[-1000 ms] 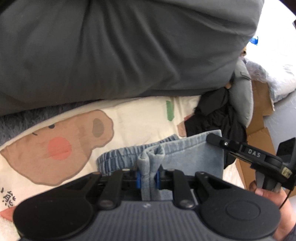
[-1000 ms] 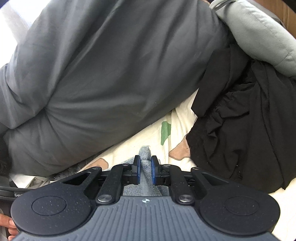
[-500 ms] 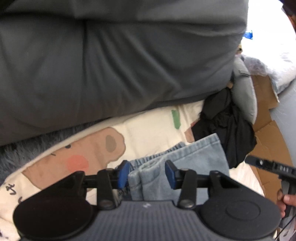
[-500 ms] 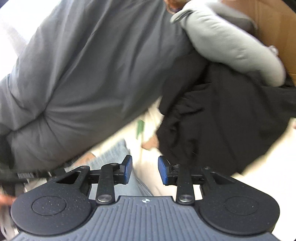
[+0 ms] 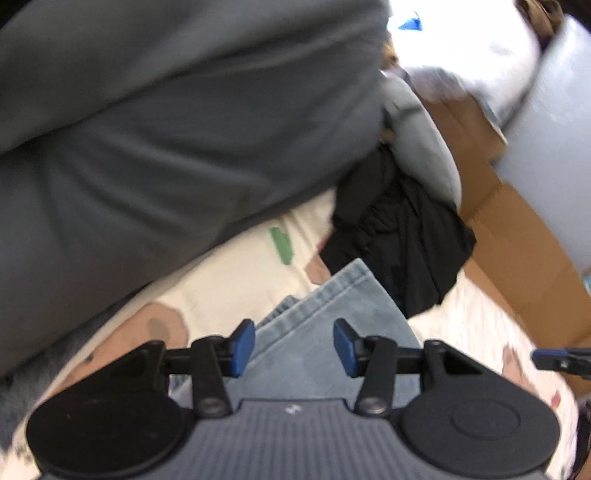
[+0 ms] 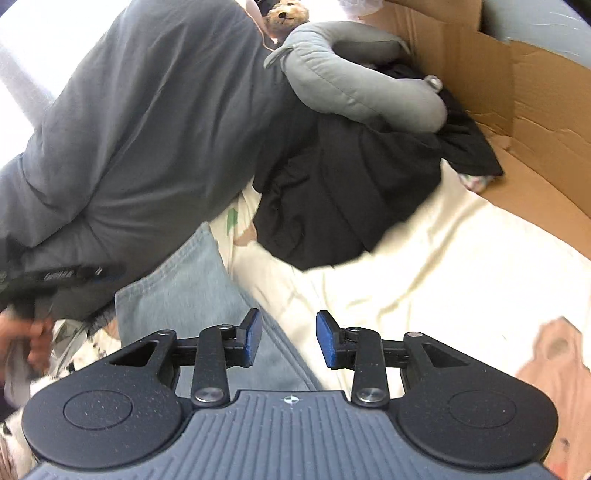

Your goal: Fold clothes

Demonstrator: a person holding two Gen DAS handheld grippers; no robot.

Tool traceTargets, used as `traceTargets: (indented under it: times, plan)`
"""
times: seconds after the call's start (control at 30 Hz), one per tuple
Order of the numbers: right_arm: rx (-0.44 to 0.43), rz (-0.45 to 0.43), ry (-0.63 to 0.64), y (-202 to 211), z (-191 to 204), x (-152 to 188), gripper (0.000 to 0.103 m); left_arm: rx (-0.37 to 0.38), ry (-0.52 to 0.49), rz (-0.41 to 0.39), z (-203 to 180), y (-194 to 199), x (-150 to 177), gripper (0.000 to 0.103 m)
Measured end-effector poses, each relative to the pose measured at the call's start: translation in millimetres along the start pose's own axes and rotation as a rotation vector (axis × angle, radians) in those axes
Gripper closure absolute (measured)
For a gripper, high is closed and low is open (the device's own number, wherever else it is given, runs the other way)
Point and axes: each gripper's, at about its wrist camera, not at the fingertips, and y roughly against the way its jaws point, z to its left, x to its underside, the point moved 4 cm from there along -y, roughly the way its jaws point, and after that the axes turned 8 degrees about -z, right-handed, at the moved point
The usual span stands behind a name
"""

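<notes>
Folded light-blue denim shorts [image 5: 325, 332] lie on a cream blanket with a bear print [image 5: 229, 291]. My left gripper [image 5: 293, 347] is open and empty just above the shorts. My right gripper [image 6: 288, 339] is open and empty over the shorts' right edge [image 6: 192, 295] and the blanket [image 6: 424, 280]. A crumpled black garment [image 6: 343, 199] lies beyond the shorts; it also shows in the left wrist view [image 5: 402, 240]. The right gripper's tip [image 5: 561, 360] shows at the left view's right edge, and the left gripper [image 6: 62, 277] at the right view's left.
A large dark grey duvet [image 6: 147, 122] bulks along the far side. A grey plush pillow [image 6: 362, 85] lies on the black garment. Brown cardboard [image 6: 535, 122] stands at the right. A teddy bear [image 6: 288, 14] sits at the top.
Both grippers let go of the denim shorts, opened and drew back. The shorts now lie flat on the blanket. The right view swung to the right.
</notes>
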Motion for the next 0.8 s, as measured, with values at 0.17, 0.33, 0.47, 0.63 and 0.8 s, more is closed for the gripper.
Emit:
traceTargets:
  times: [0.17,0.33,0.47,0.63,0.8]
  plan:
    - [-0.007,0.031,-0.046,45,-10,26,0.063,0.043,-0.177,0.050,-22,-32,-15,0.048]
    - [-0.003,0.026,-0.098,96,-23,56,0.059,0.116,-0.247,0.155,-35,-65,-17,0.047]
    - [0.029,0.032,-0.131,131,-34,95,0.059,0.144,-0.279,0.201,-44,-85,-18,0.043]
    - [0.090,0.005,-0.222,165,-54,142,0.059,0.143,-0.315,0.261,-52,-106,-14,0.038]
    - [0.141,-0.063,-0.366,196,-72,180,0.059,0.199,-0.318,0.295,-55,-119,-8,0.023]
